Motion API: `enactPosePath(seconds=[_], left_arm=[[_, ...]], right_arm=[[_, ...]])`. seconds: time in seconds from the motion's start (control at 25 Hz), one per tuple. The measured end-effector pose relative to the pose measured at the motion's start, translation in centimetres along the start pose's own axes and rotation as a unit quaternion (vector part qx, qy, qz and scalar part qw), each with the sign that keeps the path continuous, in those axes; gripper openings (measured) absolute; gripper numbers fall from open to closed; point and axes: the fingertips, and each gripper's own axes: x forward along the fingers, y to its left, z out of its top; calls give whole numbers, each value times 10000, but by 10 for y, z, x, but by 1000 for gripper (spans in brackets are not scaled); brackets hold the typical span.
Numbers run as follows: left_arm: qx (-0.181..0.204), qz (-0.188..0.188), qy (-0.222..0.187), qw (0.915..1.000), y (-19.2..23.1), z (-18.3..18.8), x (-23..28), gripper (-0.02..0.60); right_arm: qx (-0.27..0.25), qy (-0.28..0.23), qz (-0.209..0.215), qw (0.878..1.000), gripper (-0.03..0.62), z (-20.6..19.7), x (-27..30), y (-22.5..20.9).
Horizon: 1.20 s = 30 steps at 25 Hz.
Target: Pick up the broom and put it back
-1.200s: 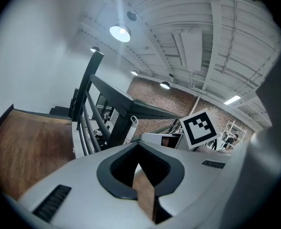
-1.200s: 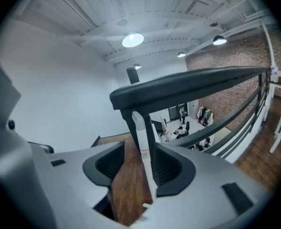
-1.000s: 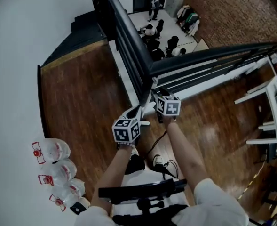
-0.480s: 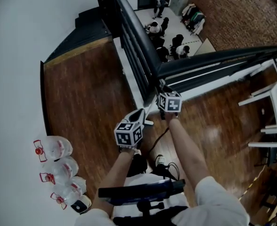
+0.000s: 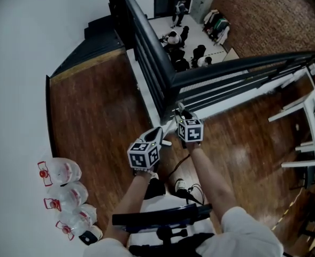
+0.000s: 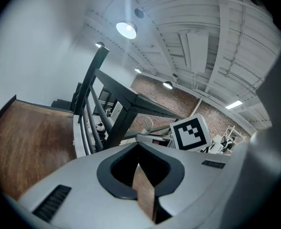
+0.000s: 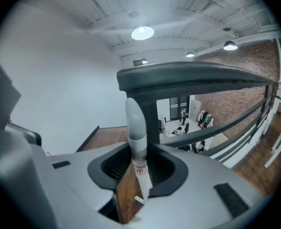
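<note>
Your right gripper (image 5: 179,113) is up at the corner post of the black railing (image 5: 156,63), where the 2 rail runs meet. The broom (image 7: 134,123) is there: its pale, rounded handle top stands upright between the right fingers (image 7: 192,192), with the railing post right behind it. A small label sits on the handle, down in the notch of the fingers. These fingers have just been closing and now sit at a middling gap. The handle lies against the finger at that view's right, and a strip of wooden floor (image 5: 93,116) shows between it and the other finger, so no full clamp. The broom head is not visible in any view.

Your left gripper (image 5: 158,131) is just beside the right one, lower-left of it in the head view, and points the same way toward the railing. Its fingers (image 6: 83,185) are at a narrow gap with only floor showing through and nothing between them. The right gripper's marker cube (image 6: 191,133) shows past them in the left gripper view.

3 clear jugs (image 5: 61,171) with red fittings line the white wall at lower left. White shelving (image 5: 307,122) stands at the right edge. Past the railing, several people (image 5: 178,42) are on a lower level.
</note>
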Motion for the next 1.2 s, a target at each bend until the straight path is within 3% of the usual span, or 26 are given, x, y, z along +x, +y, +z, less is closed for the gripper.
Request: enactPosePath(seconds=[0.32, 0.6, 0.88, 1.2], left_arm=[[-45, 27, -380, 9993, -32, 1, -26, -6], [222, 35, -773, 9968, -78, 22, -43, -6], [719, 126, -1189, 9902, -113, 48, -66, -6], [733, 102, -1439, 9868, -133, 63, -80, -6]], right_arm=[[-249, -234, 369, 9987, 129, -17, -83, 13], [-626, -929, 738, 9910, 127, 34, -169, 24], [-754, -1452, 757, 9836, 127, 90, -246, 33], [-782, -1769, 795, 9779, 127, 107, -276, 33]])
